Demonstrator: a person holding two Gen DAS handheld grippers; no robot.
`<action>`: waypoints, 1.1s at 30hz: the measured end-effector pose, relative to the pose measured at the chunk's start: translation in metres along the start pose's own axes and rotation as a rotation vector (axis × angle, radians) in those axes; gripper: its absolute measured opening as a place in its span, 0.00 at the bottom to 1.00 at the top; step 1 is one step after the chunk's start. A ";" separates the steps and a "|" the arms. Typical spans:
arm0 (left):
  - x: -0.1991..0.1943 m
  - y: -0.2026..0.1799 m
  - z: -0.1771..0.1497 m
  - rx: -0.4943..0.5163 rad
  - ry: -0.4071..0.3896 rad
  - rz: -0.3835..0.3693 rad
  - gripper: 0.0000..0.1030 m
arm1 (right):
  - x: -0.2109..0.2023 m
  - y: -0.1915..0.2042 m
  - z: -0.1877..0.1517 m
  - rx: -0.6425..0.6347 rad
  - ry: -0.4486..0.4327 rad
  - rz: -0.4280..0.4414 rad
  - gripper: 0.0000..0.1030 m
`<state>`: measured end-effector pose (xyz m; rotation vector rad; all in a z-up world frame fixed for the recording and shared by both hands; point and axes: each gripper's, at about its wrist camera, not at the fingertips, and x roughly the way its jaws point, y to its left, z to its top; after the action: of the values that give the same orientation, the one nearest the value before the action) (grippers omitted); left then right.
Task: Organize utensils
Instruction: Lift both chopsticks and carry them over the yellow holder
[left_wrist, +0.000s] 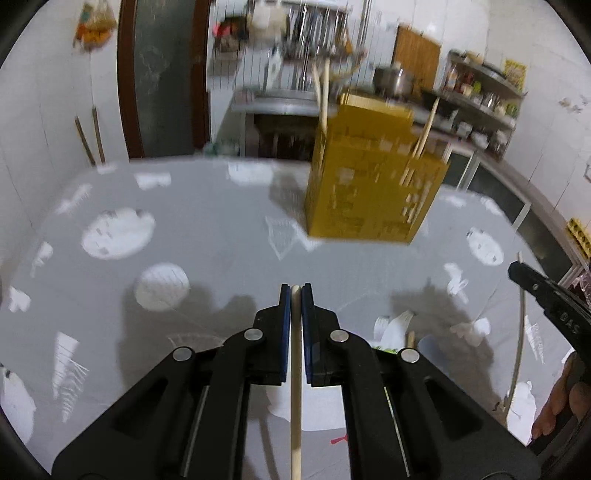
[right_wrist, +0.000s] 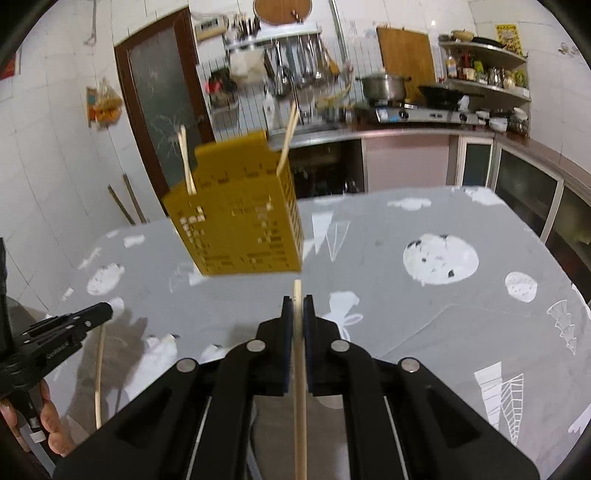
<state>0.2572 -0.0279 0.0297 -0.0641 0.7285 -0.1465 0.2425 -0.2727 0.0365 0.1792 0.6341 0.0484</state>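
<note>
A yellow perforated utensil holder (left_wrist: 373, 181) stands on the grey patterned table (left_wrist: 207, 236), with a few wooden chopsticks (left_wrist: 322, 96) sticking out of it. It also shows in the right wrist view (right_wrist: 240, 214). My left gripper (left_wrist: 295, 291) is shut on a wooden chopstick (left_wrist: 295, 387) that runs back between its fingers, well short of the holder. My right gripper (right_wrist: 297, 301) is shut on another wooden chopstick (right_wrist: 300, 387), just in front of the holder's base. Each gripper shows at the edge of the other's view, the right gripper (left_wrist: 546, 295) and the left gripper (right_wrist: 62, 328).
A kitchen counter (right_wrist: 406, 125) with a stove, pot and wok runs behind the table. Shelves with jars (right_wrist: 484, 74) hang at the right, a dark door (right_wrist: 162, 107) stands at the back left. White paper or cloth (left_wrist: 391, 328) lies near the table's front.
</note>
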 end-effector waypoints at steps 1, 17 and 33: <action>-0.010 0.000 0.001 0.006 -0.033 0.002 0.04 | -0.006 0.000 0.001 0.002 -0.019 0.003 0.06; -0.085 0.001 -0.007 0.043 -0.298 -0.009 0.04 | -0.076 0.005 -0.002 -0.036 -0.271 -0.026 0.06; -0.107 -0.024 0.053 0.067 -0.448 -0.019 0.04 | -0.098 0.026 0.044 -0.076 -0.425 -0.011 0.06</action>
<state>0.2114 -0.0347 0.1419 -0.0378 0.2754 -0.1672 0.1903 -0.2638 0.1334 0.1079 0.2093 0.0229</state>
